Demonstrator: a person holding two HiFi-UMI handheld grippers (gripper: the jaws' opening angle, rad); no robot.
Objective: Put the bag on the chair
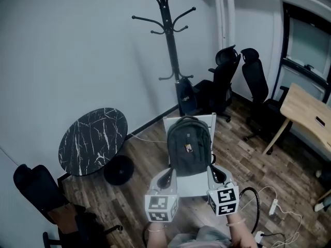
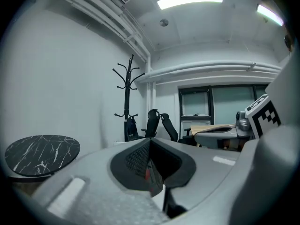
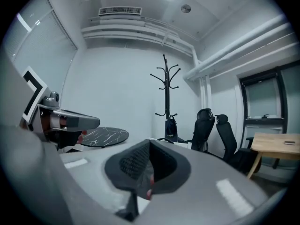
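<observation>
Left gripper point(image 1: 167, 175) at chair point(image 1: 192, 184); table point(image 1: 93, 141) beside.

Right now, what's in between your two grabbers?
In the head view, the white chair's bare seat front lies between the left gripper and right gripper, with the bag sitting just behind it.

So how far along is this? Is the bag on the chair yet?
Done: the bag stands upright on the white chair, leaning against its back. In hand: nothing. The left gripper and right gripper are both shut with nothing between their jaws, low at the seat's front, either side of the bag's base. Left: the job looks finished; at most, pulling the grippers away.
</observation>
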